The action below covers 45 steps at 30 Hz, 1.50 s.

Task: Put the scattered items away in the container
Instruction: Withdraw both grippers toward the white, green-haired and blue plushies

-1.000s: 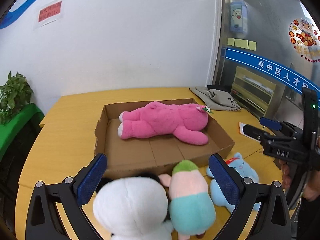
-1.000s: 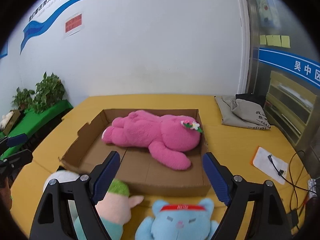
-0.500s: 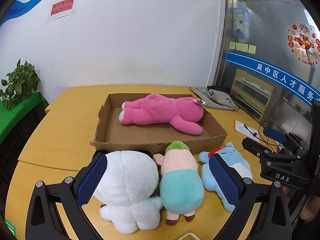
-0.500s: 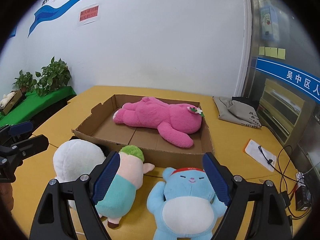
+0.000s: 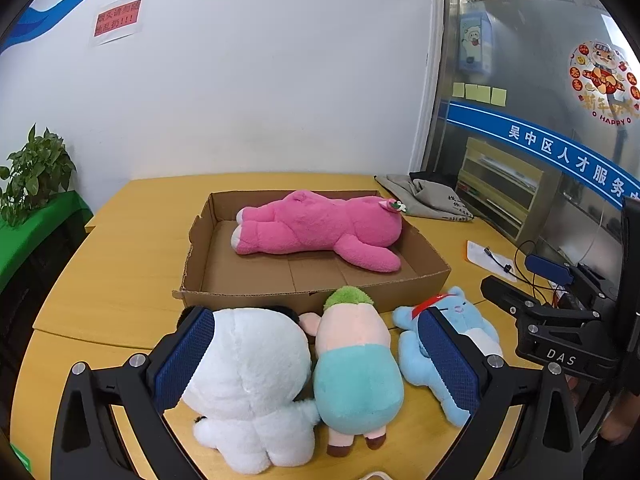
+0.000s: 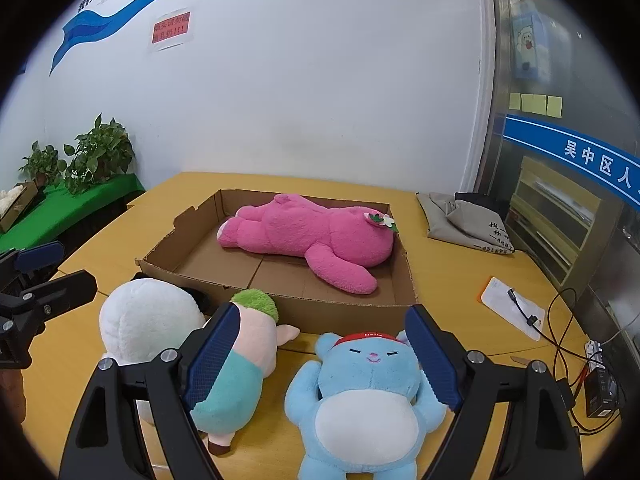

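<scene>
Left wrist view: the left claw (image 5: 316,356) stands apart above the white plush (image 5: 252,372) and green-haired plush (image 5: 356,364) on the table (image 5: 116,264), gripping neither.

Right wrist view: the right claw (image 6: 320,356) is spread over the blue plush (image 6: 364,396); the pink plush (image 6: 308,236) lies in the cardboard box (image 6: 340,316).

A cardboard box (image 5: 316,280) sits on the desk (image 5: 120,256), and every place here is given from it. Inside it, toward its far wall, a plush bear (image 5: 320,228) lies on its side. Just before its near wall three toys lie in a row: a round plush (image 5: 256,364) at left, a plush pig (image 5: 356,364) in the middle, a plush cat (image 6: 360,392) at right. Behind it to the right lies a folded cloth bag (image 5: 428,200); right of it, a paper with a cable (image 6: 516,308).
</scene>
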Each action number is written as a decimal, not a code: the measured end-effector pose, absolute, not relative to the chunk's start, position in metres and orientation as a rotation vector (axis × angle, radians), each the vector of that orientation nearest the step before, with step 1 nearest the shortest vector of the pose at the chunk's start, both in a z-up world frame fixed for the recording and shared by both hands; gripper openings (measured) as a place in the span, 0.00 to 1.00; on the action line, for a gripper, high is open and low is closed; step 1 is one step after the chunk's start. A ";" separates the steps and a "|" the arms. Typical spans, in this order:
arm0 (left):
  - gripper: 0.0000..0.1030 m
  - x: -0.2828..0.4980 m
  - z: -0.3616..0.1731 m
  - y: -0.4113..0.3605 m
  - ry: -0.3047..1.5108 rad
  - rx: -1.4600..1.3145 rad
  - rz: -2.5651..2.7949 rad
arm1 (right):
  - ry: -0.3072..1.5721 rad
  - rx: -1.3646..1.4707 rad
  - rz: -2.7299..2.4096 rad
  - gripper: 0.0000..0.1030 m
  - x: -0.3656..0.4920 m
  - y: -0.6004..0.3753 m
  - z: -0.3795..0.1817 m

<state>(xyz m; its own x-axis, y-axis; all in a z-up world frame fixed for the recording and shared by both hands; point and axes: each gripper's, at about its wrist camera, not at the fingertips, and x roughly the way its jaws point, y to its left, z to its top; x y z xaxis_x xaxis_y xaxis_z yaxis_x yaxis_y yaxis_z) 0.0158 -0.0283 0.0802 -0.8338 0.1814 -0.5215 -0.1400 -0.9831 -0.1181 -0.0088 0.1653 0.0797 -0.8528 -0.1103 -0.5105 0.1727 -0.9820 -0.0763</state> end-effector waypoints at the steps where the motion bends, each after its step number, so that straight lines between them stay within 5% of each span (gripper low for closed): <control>1: 1.00 0.015 0.080 -0.028 -0.108 -0.825 2.855 | 0.176 0.783 -2.883 0.82 -0.010 0.165 0.079; 31: 1.00 0.001 0.069 -0.043 -0.132 -0.867 2.830 | 0.179 0.822 -2.863 0.82 -0.030 0.161 0.070; 45: 1.00 -0.040 0.017 -0.125 -0.354 -1.081 2.708 | 0.131 0.865 -2.516 0.82 -0.034 0.083 0.027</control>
<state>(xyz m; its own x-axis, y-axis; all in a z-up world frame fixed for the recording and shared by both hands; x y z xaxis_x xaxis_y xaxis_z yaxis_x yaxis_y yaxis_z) -0.0400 -0.1247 0.0167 -0.7114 0.2747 -0.6469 -0.0990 -0.9504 -0.2947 -0.0337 0.0831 0.0274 -0.6887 -0.4043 -0.6019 0.4646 -0.8834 0.0619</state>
